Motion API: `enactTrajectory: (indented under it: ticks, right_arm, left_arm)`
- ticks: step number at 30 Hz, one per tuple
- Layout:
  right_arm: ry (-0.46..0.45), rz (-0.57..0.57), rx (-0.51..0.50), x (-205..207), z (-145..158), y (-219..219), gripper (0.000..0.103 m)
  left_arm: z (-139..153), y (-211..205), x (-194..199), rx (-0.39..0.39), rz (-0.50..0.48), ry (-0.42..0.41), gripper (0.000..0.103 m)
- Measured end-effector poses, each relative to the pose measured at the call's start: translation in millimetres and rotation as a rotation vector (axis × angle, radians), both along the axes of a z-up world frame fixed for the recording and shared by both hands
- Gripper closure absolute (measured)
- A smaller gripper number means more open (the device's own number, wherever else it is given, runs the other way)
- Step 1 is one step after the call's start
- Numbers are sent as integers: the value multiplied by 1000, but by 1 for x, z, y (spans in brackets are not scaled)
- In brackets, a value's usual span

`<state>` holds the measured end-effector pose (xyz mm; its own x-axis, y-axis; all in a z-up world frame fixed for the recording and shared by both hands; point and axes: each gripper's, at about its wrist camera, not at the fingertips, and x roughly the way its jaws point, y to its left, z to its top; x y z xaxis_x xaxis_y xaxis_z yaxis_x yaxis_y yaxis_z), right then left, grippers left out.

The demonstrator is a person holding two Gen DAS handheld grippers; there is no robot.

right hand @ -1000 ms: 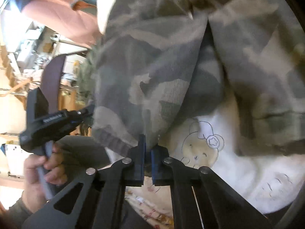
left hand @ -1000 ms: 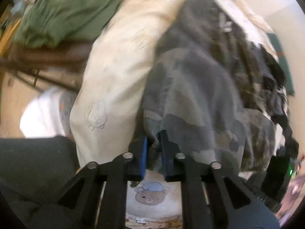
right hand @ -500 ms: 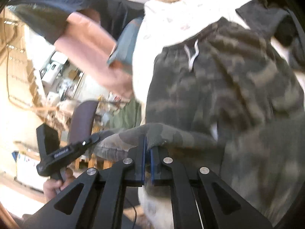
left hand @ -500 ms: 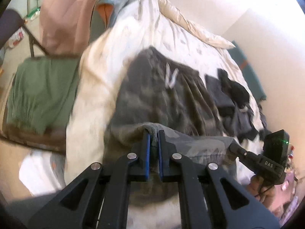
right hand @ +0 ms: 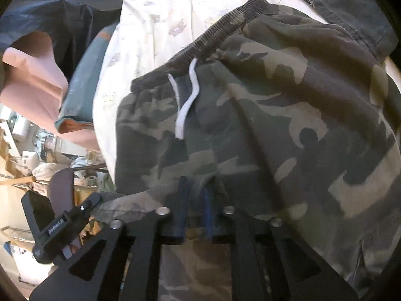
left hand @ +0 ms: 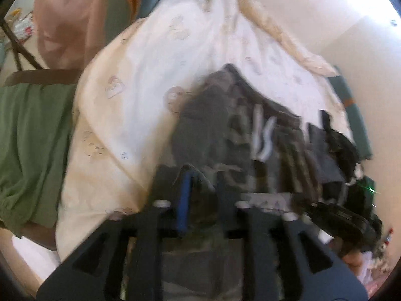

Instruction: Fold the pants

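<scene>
A cream bedsheet [right hand: 155, 25] printed with little bears is filling the upper part of both views, and the camouflage pants [right hand: 275, 105] are lying across it, their ribbed waistband [right hand: 208, 40] and white drawstring [right hand: 186, 100] toward the top of the right wrist frame. The left gripper [left hand: 201, 190] and right gripper [right hand: 196, 195] have just been opening, jaws now partly apart with the hem fabric still between them but seemingly no longer pinched. To finish this fold well, both should be letting the hems settle level with each other, short of the waistband, before pulling clear so nothing drags.

Left gripper [left hand: 200, 195] and right gripper [right hand: 195, 200]: both angled downward, jaws just opened and parted, cloth lying loosely between the 2 pads.
</scene>
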<state>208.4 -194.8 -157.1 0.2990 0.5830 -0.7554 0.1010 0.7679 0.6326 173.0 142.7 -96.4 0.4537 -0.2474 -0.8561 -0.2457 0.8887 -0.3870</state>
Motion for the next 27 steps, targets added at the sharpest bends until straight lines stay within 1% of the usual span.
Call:
enactTrajectory:
  ticks: [1, 2, 3, 4, 6, 7, 9, 10, 11, 12, 13, 14, 15, 17, 18, 20, 21, 23, 24, 25, 27]
  right_arm:
    - [-13, 2, 0, 0, 2, -2, 62]
    - [-43, -3, -4, -1, 8, -6, 44]
    - [-82, -10, -11, -3, 14, -10, 40]
    - [-132, -8, -26, -6, 24, -14, 40]
    - [-189, 46, -50, -9, 36, -14, 40]
    - [-217, 95, -88, -12, 41, -10, 40]
    - [-213, 229, -206, -16, 39, 7, 40]
    - [-206, 281, -243, -18, 35, 15, 40]
    - [-197, 348, -291, -20, 29, 24, 40]
    - [-183, 429, -347, -24, 19, 36, 40]
    - [-166, 482, -399, -25, 11, 44, 40]
    - [-141, 547, -472, -27, -2, 55, 40]
    - [-127, 596, -519, -27, -11, 62, 40]
    - [-138, 670, -634, -26, -27, 76, 41]
    - [-161, 668, -662, -23, -28, 78, 40]
    - [-211, 628, -669, -8, -23, 78, 41]
    - [-241, 567, -656, 4, -16, 73, 41]
    - [-275, 439, -601, 22, -2, 58, 41]
    - [-277, 359, -547, 31, 4, 46, 41]
    - [-256, 271, -487, 41, 9, 31, 41]
    - [-228, 167, -410, 49, 13, 10, 41]
  left_arm:
    - [2, 2, 1, 58, 14, -4, 56]
    - [6, 3, 0, 105, 26, -19, 45]
    - [10, 4, -3, 141, 29, -36, 39]
    - [16, 3, -5, 179, 8, -49, 32]
    - [19, -1, -6, 201, -56, -62, 31]
    - [19, -6, -7, 221, -101, -65, 30]
    - [11, -19, -6, 288, -181, -43, 27]
    - [3, -28, -4, 339, -234, -23, 27]
    - [-5, -37, -2, 392, -281, -5, 27]
    - [-11, -43, -1, 426, -317, 10, 27]
    - [-20, -50, 1, 462, -358, 30, 27]
    - [-29, -55, 3, 491, -385, 50, 27]
    - [-35, -58, 4, 508, -400, 68, 27]
    - [-47, -63, 7, 541, -424, 95, 27]
    - [-50, -64, 8, 551, -433, 92, 27]
    - [-49, -64, 12, 576, -420, 59, 27]
    - [-45, -60, 15, 570, -391, 32, 27]
    - [-29, -43, 23, 500, -284, -35, 27]
    - [-21, -33, 26, 460, -218, -64, 27]
    - [-12, -19, 29, 413, -141, -89, 27]
    - [2, 6, 30, 325, -8, -126, 27]
